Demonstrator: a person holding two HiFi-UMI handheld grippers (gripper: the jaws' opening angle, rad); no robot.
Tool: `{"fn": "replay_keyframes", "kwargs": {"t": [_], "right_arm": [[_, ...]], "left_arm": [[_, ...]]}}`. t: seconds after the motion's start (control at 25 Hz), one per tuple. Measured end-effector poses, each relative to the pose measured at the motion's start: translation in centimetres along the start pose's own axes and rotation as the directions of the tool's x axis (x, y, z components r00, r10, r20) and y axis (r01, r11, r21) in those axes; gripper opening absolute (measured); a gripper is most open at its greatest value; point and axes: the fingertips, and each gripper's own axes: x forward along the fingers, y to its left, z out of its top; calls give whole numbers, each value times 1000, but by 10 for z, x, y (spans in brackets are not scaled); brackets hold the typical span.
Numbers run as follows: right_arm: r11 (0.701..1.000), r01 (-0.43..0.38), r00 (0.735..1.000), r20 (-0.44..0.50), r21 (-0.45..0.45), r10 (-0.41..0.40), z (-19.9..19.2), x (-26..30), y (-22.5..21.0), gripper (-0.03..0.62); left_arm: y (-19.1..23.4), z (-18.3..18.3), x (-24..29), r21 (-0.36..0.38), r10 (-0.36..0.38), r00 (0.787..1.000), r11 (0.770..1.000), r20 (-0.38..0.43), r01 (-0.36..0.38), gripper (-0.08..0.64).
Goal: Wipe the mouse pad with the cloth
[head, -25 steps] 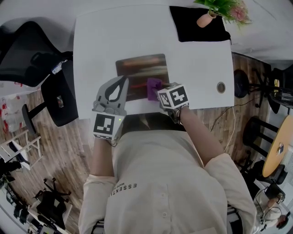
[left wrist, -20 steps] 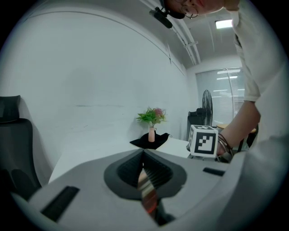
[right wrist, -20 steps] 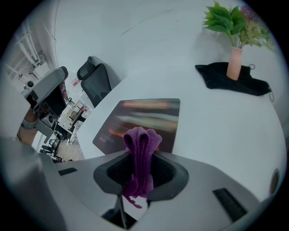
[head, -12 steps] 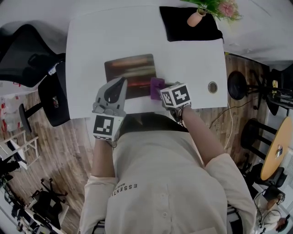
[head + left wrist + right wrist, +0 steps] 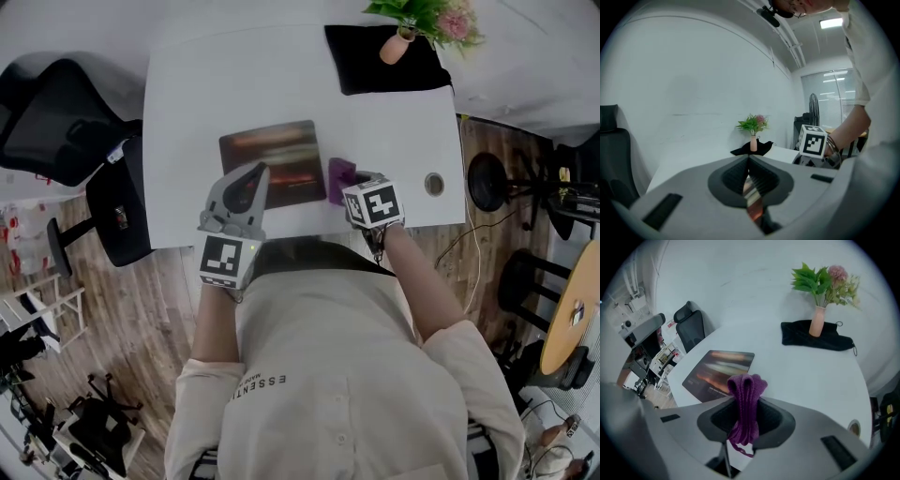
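The mouse pad (image 5: 272, 164) lies flat near the front of the white table (image 5: 187, 112), right in front of the person. It is dark, with blurry orange and red streaks on it.

The left gripper (image 5: 255, 174) has its two jaws pressed together with nothing in them. Its tip sits over the front part of the pad. It may be holding the pad down, but I cannot tell if it touches.

The right gripper (image 5: 354, 186) has its jaws squeezed on a purple cloth (image 5: 340, 178). The cloth is bunched up and sticks out past the jaws. It is just beside the right edge of the pad, over bare table, not on the pad.

I think this is the wiping step, with the cloth at the end of a stroke or about to begin one. The next move needs the cloth brought left onto the pad and pressed down while it rubs across.

The room has a brown wood floor (image 5: 141, 309). A black office chair (image 5: 47, 112) stands to the left of the table. At the far right corner of the table lies a black cloth (image 5: 412, 70), and a small pink vase (image 5: 394, 45) with green leaves and pink flowers stands on it. A little round hole (image 5: 433, 184) sits near the table's right front edge.
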Motion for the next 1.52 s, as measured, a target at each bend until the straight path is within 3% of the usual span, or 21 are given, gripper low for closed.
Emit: {"fn": "replay_keyframes", "kwargs": {"t": [0.24,0.44,0.6,0.76,0.96,1.2,1.4,1.52], "right_arm": [[998,-30,988,152,-61,38,51,-21,31,104],[990,-18,947,315,-141,62,106,-46,71,104],[981,21,888,455,-191,70,145,-71,94,104],[968,64,803,589,-242,94,181,-101,115,104],[961,100,715,690,-258,111,206,-137,129,104],[958,153,589,800,-244,111,229,-173,134,104],[955,194,526,846,-222,90,234,-189,132,99],[956,187,527,844,-226,97,234,-187,129,95]], "left_arm": [[26,5,-15,47,5,1000,999,-20,-4,2],[64,20,-39,32,58,998,998,8,-58,2],[84,27,-50,50,58,998,997,24,-59,2],[105,43,-59,77,74,996,994,55,-79,2],[124,61,-73,59,109,991,992,78,-114,2],[136,83,-81,56,121,986,990,118,-128,2],[145,84,-80,24,139,983,989,122,-143,2],[147,84,-78,16,140,982,990,127,-143,2]]}}
